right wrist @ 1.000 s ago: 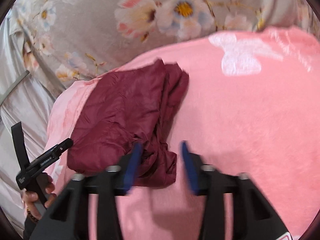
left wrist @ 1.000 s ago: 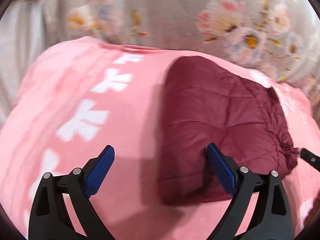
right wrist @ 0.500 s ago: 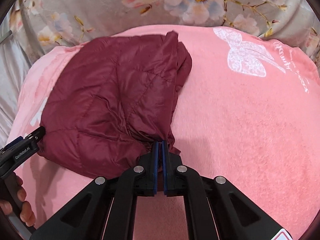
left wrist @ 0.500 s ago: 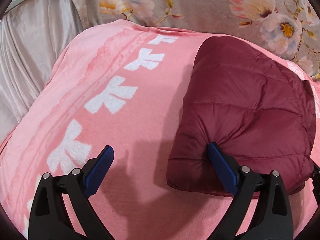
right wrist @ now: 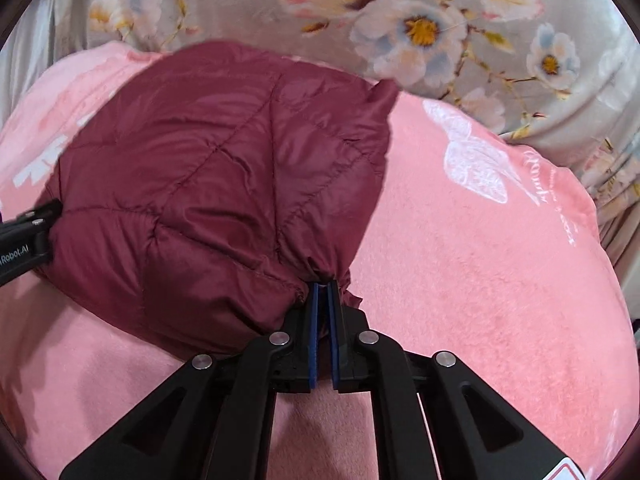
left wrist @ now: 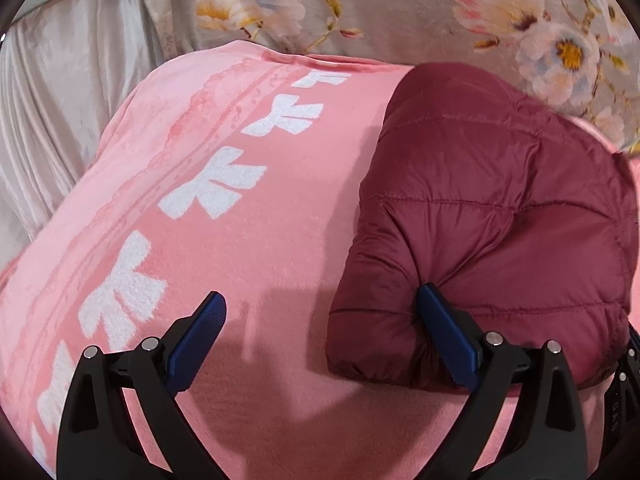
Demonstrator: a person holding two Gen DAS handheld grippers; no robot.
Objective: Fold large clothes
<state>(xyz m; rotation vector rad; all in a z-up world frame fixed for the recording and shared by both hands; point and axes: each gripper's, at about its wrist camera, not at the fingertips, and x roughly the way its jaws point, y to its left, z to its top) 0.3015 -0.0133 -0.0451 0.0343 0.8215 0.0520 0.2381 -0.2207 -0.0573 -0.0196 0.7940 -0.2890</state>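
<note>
I am keeping the right gripper (right wrist: 322,292) pinched on the near corner of the maroon quilted jacket (right wrist: 224,184), where the fabric is bunching between the blue pads; the jaws are just starting to ease apart, though cloth is plainly between them, so I am reading it as a grip about to be let go. I am holding that corner low so the folded bundle is settling flat rather than springing open. My left gripper (left wrist: 320,340) is standing wide open and grasping nothing: its right finger (left wrist: 448,336) is pressing into the jacket's near edge and denting the padding, while the other finger is hanging over bare blanket. I judge that press is pinning the puffy layers so they are not sliding while the corner is set down. The jacket is lying as a compact folded pad on the pink blanket (left wrist: 240,240) with white bow prints, toward its far side, close to the grey floral bedding (right wrist: 420,32) behind. In the right wrist view the left gripper's tip is showing at the jacket's left edge. The fold is looking nearly finished; the slippery, springy filling may be pushing the layers back up once both grippers are leaving.
</note>
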